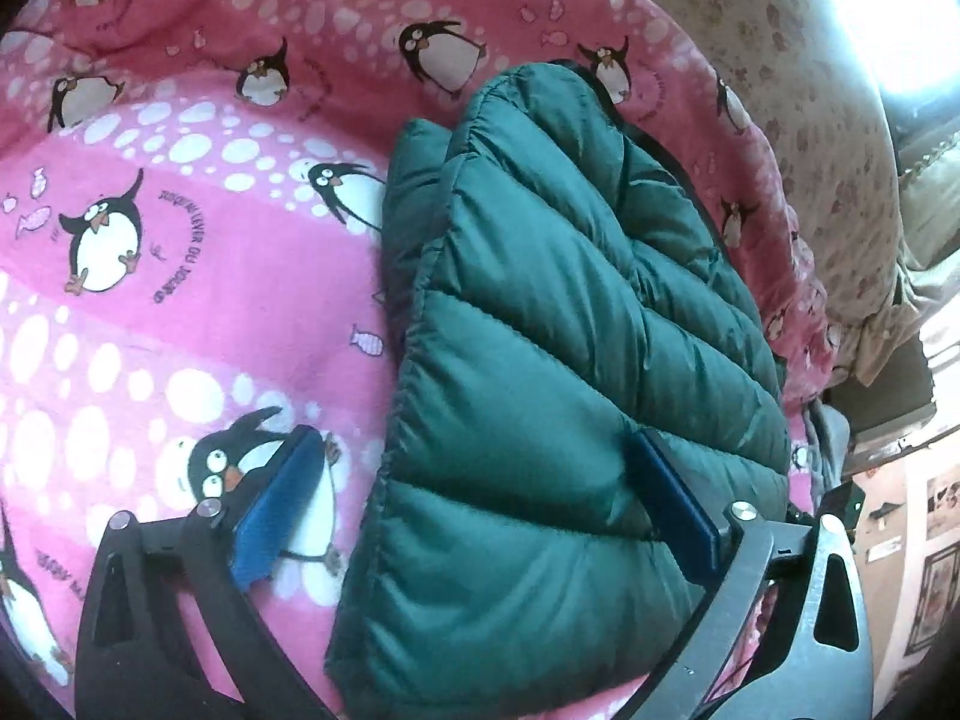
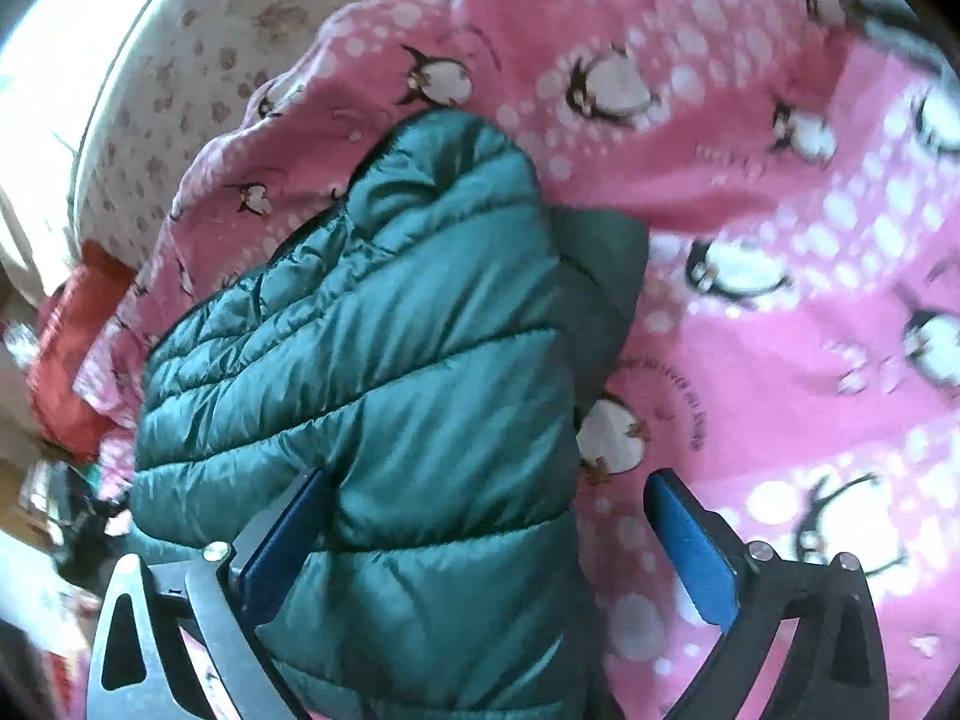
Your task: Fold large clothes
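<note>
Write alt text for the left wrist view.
A folded dark green puffer jacket lies on a pink penguin-print blanket. The left gripper is open, one blue pad over the blanket, the other against the jacket.

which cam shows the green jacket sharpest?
Left wrist: the green jacket is in focus, with quilting seams and its stitched left edge crisp against the pink blanket. Right wrist shows the same jacket slightly blurred, its lower part cut off by the frame. Both tongs, left and right, stand open around it.
</note>
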